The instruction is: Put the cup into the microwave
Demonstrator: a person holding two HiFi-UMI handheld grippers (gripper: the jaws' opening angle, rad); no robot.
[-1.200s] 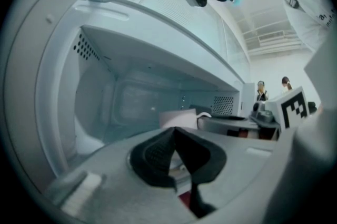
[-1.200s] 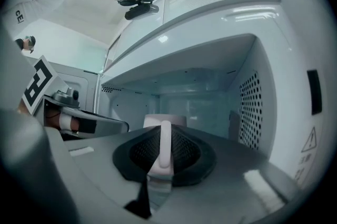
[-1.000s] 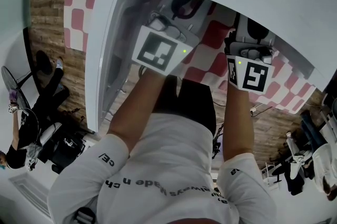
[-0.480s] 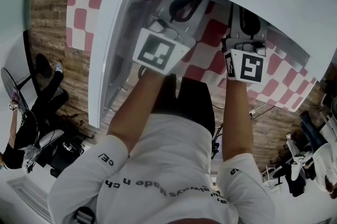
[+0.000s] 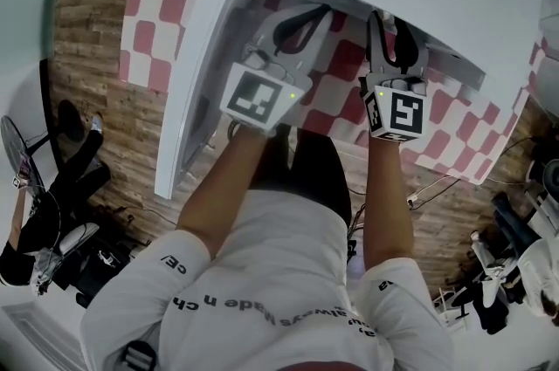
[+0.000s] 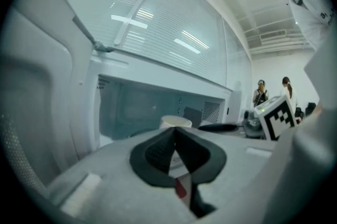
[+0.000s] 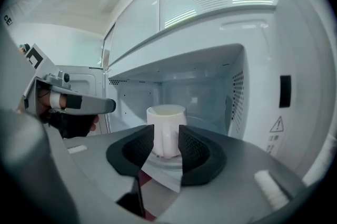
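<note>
The right gripper is held level before the open microwave, and its 2 jaws are opening, already set well apart. The white cup is seen upright between them, standing on the floor of the cavity, inside the microwave and near its middle. Nothing is gripped by this claw; the pads appear to stand just clear of the cup's sides, though the narrow margin there is hard to read. A black slot and a triangular warning label are shown on the microwave's front panel at 3 o'clock of the right gripper view. The left gripper is seen at 9 o'clock of that view, just beside the cavity's left edge. Its 2 jaws are pressed together to a point, with nothing caught between them. In the left gripper view, the cup's rim is seen just above the closed tips, at 12 o'clock of them. In the head view, the microwave's door is swung open at 10 o'clock, and a red-and-white checkered surface is seen beneath both grippers.
</note>
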